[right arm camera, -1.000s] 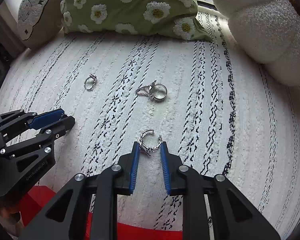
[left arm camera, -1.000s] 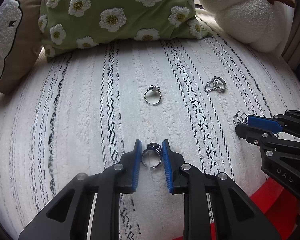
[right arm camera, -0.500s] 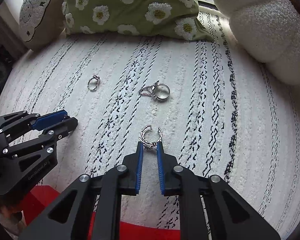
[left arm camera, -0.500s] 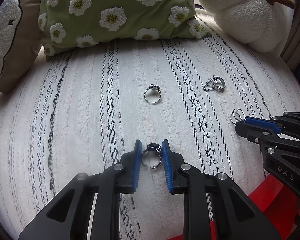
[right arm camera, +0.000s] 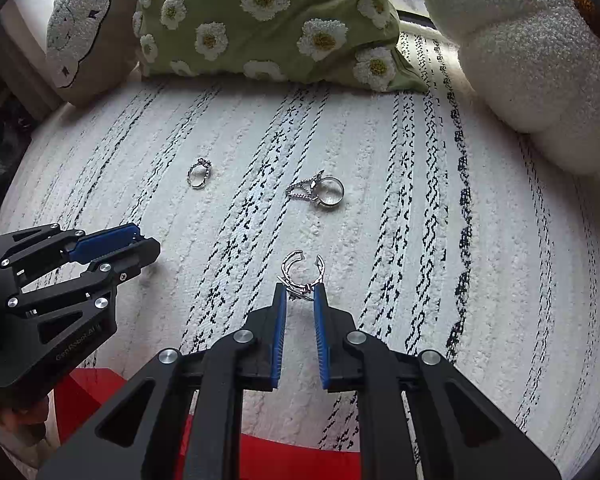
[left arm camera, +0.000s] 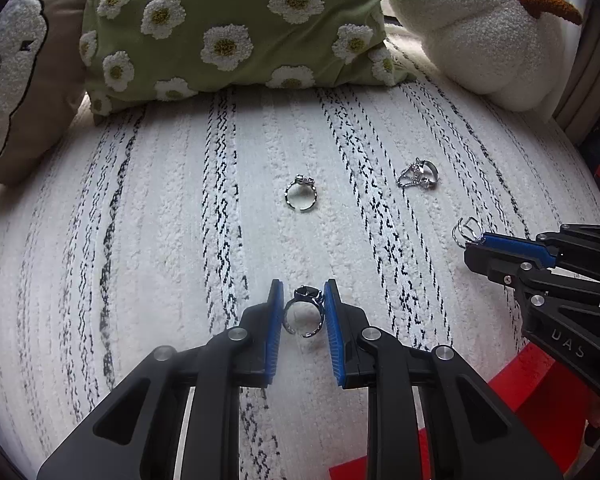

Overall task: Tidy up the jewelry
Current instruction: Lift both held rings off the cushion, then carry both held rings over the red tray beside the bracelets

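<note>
Both grippers angled steeply down over the white black-flecked rug [left arm camera: 148, 240]. Left gripper [left arm camera: 300, 292] closed on the dark-stone ring [left arm camera: 304, 314]: band upright between the blue pads, touching both, stone at 12 o'clock. Right gripper [right arm camera: 300, 290] closed on the open twisted ring [right arm camera: 302, 272], pinched only at its lower edge by the pad tips, most of the band projecting beyond them toward 12 o'clock. Two pieces loose on the rug: small stone-set ring [left arm camera: 301, 196], at 12 o'clock from the left gripper, and chain-trimmed ring [right arm camera: 318, 194], at 12 o'clock from the right gripper. Risks, as judgement: tip-only hold on the twisted ring likely to let it pivot or slip out on lifting, since thin wire gives the pads little face; split band may also flex under squeeze. Dark-stone ring held across its round band, so liable to roll between the pads if tilted. Anything dropped could sink into the pile and snag. No tray or box visible for sorting; red surface [right arm camera: 92, 392] at 6 o'clock, purpose unclear. Left view alone shows the dark-stone ring and its grip; from the right view hidden behind the left gripper's body. Right view alone shows how shallow the twisted-ring pinch is; from the left view only a loop past the pad tip.
</note>
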Demonstrator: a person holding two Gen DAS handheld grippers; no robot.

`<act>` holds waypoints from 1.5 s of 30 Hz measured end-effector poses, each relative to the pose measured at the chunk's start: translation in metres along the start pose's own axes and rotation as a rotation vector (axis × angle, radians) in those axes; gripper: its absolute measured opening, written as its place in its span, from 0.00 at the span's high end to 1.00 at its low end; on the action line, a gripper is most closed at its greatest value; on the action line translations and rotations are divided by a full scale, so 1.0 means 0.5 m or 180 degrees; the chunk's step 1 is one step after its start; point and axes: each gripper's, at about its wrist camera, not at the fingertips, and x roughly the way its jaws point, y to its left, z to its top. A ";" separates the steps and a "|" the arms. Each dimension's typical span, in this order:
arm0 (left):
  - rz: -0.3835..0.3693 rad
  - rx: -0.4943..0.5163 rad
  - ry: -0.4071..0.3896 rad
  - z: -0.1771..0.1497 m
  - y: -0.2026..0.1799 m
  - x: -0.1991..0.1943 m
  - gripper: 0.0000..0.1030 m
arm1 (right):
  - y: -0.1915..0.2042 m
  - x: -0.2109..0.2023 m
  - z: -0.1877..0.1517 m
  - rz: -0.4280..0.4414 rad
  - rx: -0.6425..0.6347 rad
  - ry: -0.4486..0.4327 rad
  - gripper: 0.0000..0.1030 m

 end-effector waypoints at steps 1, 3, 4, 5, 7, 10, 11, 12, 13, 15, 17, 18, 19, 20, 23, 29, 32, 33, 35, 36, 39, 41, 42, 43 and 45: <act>-0.0005 0.0003 -0.0004 0.000 0.000 -0.003 0.81 | -0.001 -0.001 0.000 0.0000 0.0000 -0.0001 0.87; -0.0013 -0.0004 -0.0016 -0.001 0.001 -0.009 0.81 | -0.001 0.000 0.000 -0.0003 0.0002 0.0001 0.87; -0.0014 -0.0006 -0.0021 -0.001 0.002 -0.013 0.81 | -0.001 0.000 0.001 -0.0001 0.0003 0.0002 0.87; -0.0014 -0.0015 -0.0031 -0.002 0.003 -0.019 0.81 | -0.002 -0.001 0.001 0.0002 0.0006 -0.0004 0.87; -0.0040 -0.0024 -0.0065 -0.004 0.004 -0.034 0.81 | -0.002 -0.010 0.001 0.0005 0.0009 -0.0037 0.87; -0.0058 -0.0048 -0.0152 -0.004 0.004 -0.072 0.81 | -0.003 -0.039 -0.002 0.0018 -0.0001 -0.0125 0.87; -0.0067 -0.0053 -0.0183 -0.008 0.004 -0.088 0.81 | -0.003 -0.050 -0.006 0.0016 -0.0009 -0.0156 0.87; -0.0056 -0.0060 -0.0208 -0.011 0.003 -0.102 0.81 | -0.003 -0.064 -0.012 0.0019 -0.0020 -0.0192 0.87; -0.0046 -0.0066 -0.0250 -0.017 0.002 -0.118 0.81 | -0.002 -0.078 -0.019 0.0017 -0.0036 -0.0228 0.87; -0.0019 -0.0054 -0.0310 -0.030 -0.005 -0.147 0.81 | 0.000 -0.108 -0.037 -0.0009 -0.0083 -0.0304 0.87; -0.0001 -0.0034 -0.0376 -0.045 -0.019 -0.174 0.81 | 0.003 -0.139 -0.060 0.0019 -0.0126 -0.0368 0.87; -0.0022 -0.0009 -0.0400 -0.054 -0.027 -0.187 0.81 | 0.004 -0.155 -0.074 0.0035 -0.0150 -0.0410 0.87; -0.0041 0.0018 -0.0432 -0.065 -0.037 -0.202 0.81 | 0.005 -0.172 -0.088 0.0044 -0.0174 -0.0451 0.87; -0.0052 0.0050 -0.0464 -0.077 -0.045 -0.215 0.81 | 0.008 -0.189 -0.104 0.0056 -0.0203 -0.0491 0.87; -0.0116 0.0149 -0.0538 -0.119 -0.075 -0.247 0.81 | 0.021 -0.226 -0.155 0.0076 -0.0322 -0.0574 0.87; -0.0232 0.0278 -0.0503 -0.194 -0.129 -0.251 0.81 | 0.046 -0.222 -0.247 0.0152 -0.0508 -0.0460 0.87; -0.0274 0.0311 -0.0404 -0.226 -0.148 -0.233 0.81 | 0.053 -0.205 -0.276 0.0165 -0.0539 -0.0371 0.87; -0.0273 0.0328 -0.0372 -0.233 -0.154 -0.225 0.81 | 0.055 -0.199 -0.283 0.0169 -0.0542 -0.0342 0.87; -0.0261 0.0363 -0.0305 -0.250 -0.167 -0.208 0.81 | 0.059 -0.188 -0.294 0.0179 -0.0565 -0.0280 0.87; -0.0247 0.0385 -0.0276 -0.255 -0.173 -0.199 0.81 | 0.061 -0.183 -0.299 0.0170 -0.0578 -0.0265 0.87; -0.0178 0.0460 -0.0215 -0.267 -0.190 -0.179 0.81 | 0.068 -0.175 -0.306 0.0138 -0.0637 -0.0235 0.87; -0.0144 0.0489 -0.0192 -0.269 -0.196 -0.170 0.81 | 0.073 -0.174 -0.311 0.0089 -0.0694 -0.0232 0.87; -0.0127 0.0495 -0.0185 -0.271 -0.196 -0.167 0.81 | 0.074 -0.174 -0.313 0.0071 -0.0712 -0.0238 0.87; -0.0113 0.0501 -0.0177 -0.273 -0.197 -0.165 0.81 | 0.074 -0.174 -0.315 0.0058 -0.0722 -0.0237 0.87; -0.0103 0.0501 -0.0145 -0.272 -0.197 -0.158 0.81 | 0.075 -0.174 -0.318 0.0038 -0.0756 -0.0231 0.87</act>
